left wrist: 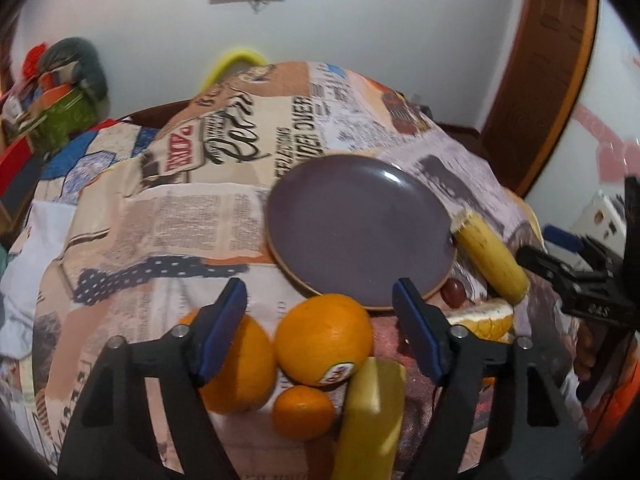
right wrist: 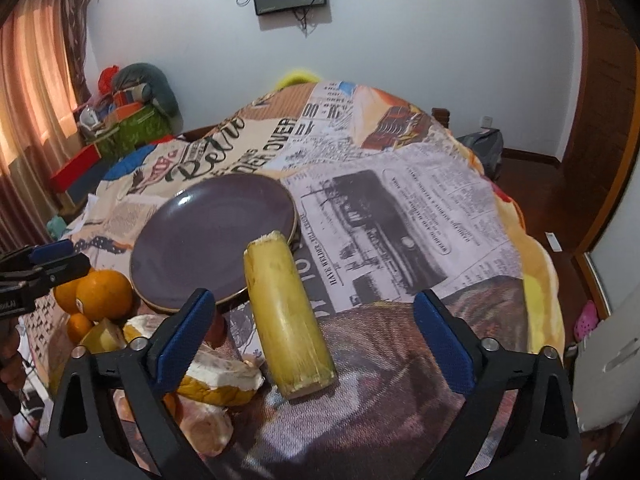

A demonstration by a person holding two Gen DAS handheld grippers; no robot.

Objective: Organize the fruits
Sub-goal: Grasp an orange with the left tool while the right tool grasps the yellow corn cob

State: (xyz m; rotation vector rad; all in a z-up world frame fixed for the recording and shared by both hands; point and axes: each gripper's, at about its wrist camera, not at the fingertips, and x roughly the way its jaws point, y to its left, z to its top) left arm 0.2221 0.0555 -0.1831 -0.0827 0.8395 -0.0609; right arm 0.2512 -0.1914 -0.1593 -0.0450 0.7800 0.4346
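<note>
In the left wrist view my left gripper (left wrist: 319,288) stands open above a cluster of fruit. A stickered orange (left wrist: 324,340) sits between its jaws, untouched by the pads. A second orange (left wrist: 240,364) is partly hidden behind the left finger. A small mandarin (left wrist: 303,412) and a pale yellow chunk (left wrist: 370,420) lie nearer. The purple plate (left wrist: 360,224) is bare. My right gripper (right wrist: 315,298) is open with a yellow cane piece (right wrist: 288,320) lying between its jaws, clear of both pads.
Pomelo pieces (right wrist: 224,376) and a dark grape (left wrist: 453,291) lie by the plate's near rim. The newspaper-print cloth (right wrist: 400,208) covers a round table that drops off at the right to a wooden floor (right wrist: 560,216). Clutter (right wrist: 128,120) is piled at the far left.
</note>
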